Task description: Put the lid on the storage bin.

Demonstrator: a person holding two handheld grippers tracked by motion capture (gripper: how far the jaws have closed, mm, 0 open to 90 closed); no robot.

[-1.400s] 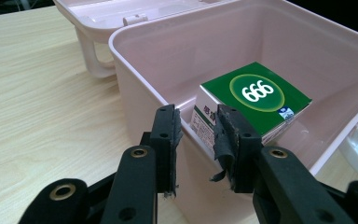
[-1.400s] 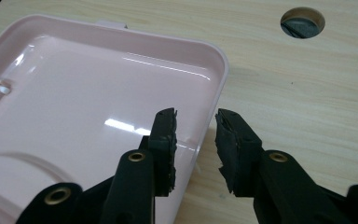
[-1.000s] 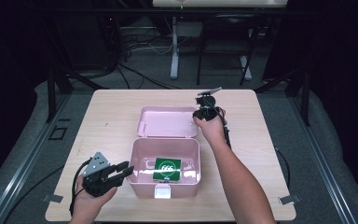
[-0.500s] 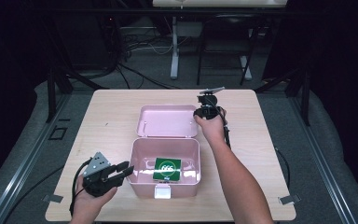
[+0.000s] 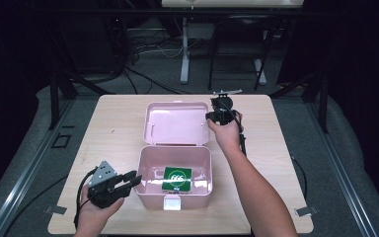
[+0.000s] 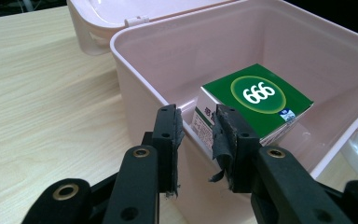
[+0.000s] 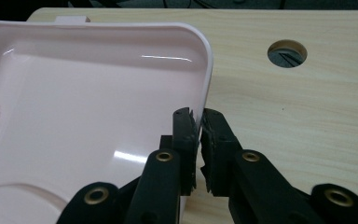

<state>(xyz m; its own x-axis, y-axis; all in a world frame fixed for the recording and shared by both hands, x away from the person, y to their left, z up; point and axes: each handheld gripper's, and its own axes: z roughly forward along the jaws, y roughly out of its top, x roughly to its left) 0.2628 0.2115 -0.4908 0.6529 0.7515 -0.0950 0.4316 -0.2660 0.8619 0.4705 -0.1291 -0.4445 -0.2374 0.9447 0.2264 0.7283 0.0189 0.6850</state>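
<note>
A pink box (image 5: 145, 170) stands open on the table, its lid (image 5: 175, 123) laid back behind it. Inside lies a green carton (image 5: 177, 177) marked 666 (image 6: 261, 93). My left gripper (image 5: 134, 178) is at the box's left wall (image 6: 144, 74). One jaw is outside and one inside, and both pinch the rim (image 6: 198, 126). My right gripper (image 5: 211, 117) is at the lid's right edge (image 7: 207, 70). Its jaws have just been closing and are nearly together, with that edge between them (image 7: 199, 122).
A white latch (image 5: 171, 202) sits on the box's front. The wooden table (image 5: 286, 163) has a round cable hole (image 7: 287, 52) right of the lid. Dark floor, cables and stands lie beyond the far edge.
The right gripper has risen slightly at the lid's right edge. The left gripper and the box have not moved.
</note>
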